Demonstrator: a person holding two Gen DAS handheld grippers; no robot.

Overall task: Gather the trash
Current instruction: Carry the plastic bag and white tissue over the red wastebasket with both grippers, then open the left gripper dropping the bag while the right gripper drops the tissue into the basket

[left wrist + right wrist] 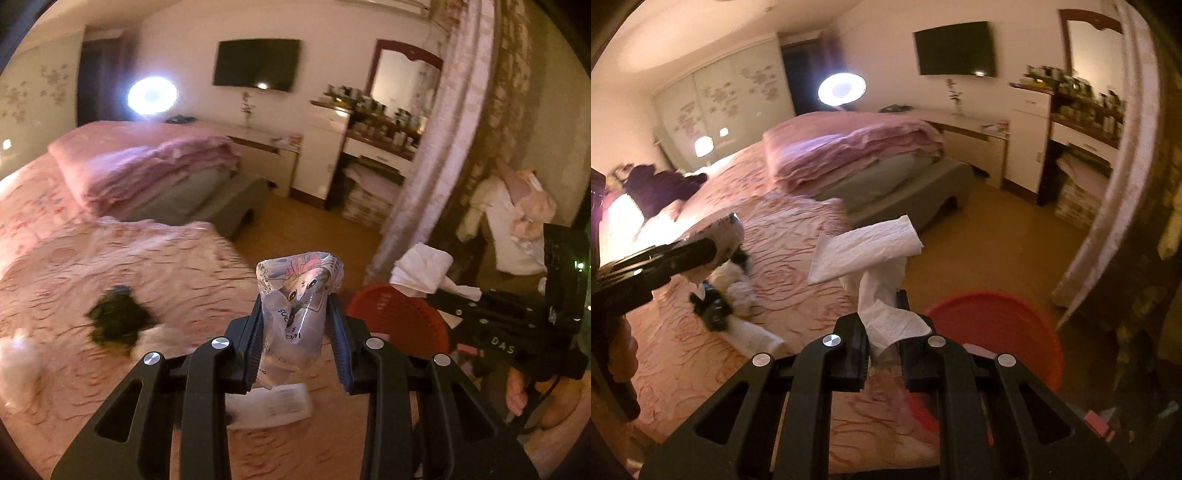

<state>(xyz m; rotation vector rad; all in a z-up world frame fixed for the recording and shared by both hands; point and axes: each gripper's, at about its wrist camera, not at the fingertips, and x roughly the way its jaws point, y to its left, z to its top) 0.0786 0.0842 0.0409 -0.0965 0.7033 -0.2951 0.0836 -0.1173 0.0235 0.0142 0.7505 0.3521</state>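
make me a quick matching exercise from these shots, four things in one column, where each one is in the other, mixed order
Things:
1. printed plastic wrapper
2. white tissue
3. red basket
4. folded pink blanket

Places:
A. on the floor beside the bed
B. clamped in the right gripper
C. stacked at the far end of the bed
D. clamped in the left gripper

Pairs: 1-D, 2-B, 3-A, 4-C
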